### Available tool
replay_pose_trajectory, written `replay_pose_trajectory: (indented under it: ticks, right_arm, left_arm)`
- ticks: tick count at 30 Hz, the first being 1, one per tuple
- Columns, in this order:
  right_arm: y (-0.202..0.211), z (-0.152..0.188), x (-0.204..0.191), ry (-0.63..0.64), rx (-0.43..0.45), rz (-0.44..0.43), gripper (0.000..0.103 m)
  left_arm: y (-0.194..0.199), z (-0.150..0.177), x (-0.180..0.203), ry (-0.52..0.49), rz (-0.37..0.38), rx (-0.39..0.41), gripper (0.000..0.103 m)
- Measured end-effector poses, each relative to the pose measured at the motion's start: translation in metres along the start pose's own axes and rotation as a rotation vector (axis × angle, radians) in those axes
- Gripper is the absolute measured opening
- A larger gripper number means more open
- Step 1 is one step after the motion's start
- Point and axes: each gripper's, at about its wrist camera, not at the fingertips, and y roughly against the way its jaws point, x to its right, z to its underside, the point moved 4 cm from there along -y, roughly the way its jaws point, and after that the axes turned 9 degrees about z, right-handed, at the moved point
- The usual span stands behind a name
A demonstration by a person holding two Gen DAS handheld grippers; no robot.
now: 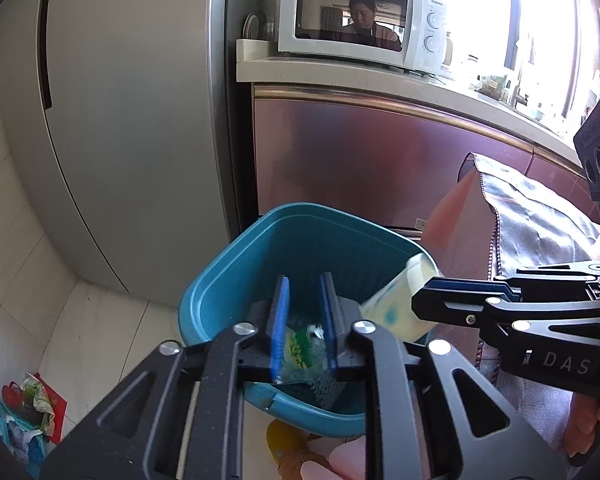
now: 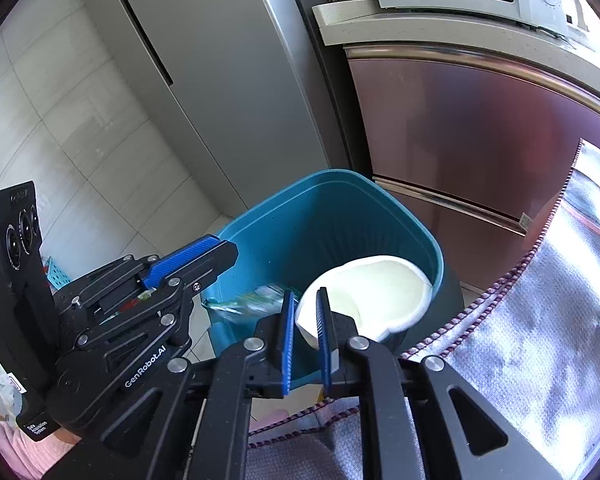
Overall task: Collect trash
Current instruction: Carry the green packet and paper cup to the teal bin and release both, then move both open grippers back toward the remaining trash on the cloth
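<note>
A teal trash bin (image 1: 300,240) stands on the floor by the cabinet; it also shows in the right wrist view (image 2: 320,216). My left gripper (image 1: 303,328) is over its near rim, jaws apart, with a green-and-clear wrapper (image 1: 300,350) between the blue pads; the wrapper looks blurred in the right wrist view (image 2: 256,302). My right gripper (image 2: 305,320) is shut on the rim of a cream paper cup (image 2: 376,292), held over the bin's right side. The cup also shows in the left wrist view (image 1: 400,300).
A grey fridge (image 1: 132,120) stands left of the bin, a reddish cabinet (image 1: 360,152) with a microwave (image 1: 360,28) behind it. A grey cloth (image 2: 540,320) covers a surface at right. More trash (image 1: 32,404) lies on the floor at lower left.
</note>
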Motion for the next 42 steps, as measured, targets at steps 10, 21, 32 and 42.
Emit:
replay_pose_trajectory:
  ticks: [10, 21, 32, 42]
  right_arm:
    - [0.019, 0.012, 0.004, -0.017, 0.038, -0.003, 0.011]
    - [0.072, 0.036, 0.013, -0.033, 0.127, 0.007, 0.023]
    - [0.126, 0.069, 0.032, -0.104, 0.207, 0.032, 0.031]
    - [0.158, 0.101, 0.054, -0.164, 0.243, 0.064, 0.033]
  left_arm:
    - [0.019, -0.004, 0.011, -0.025, -0.006, 0.058, 0.039]
    - [0.067, 0.001, 0.051, -0.091, 0.020, 0.136, 0.072]
    - [0.113, 0.012, 0.092, -0.137, 0.061, 0.190, 0.089]
    - [0.133, 0.020, 0.128, -0.167, 0.099, 0.196, 0.090]
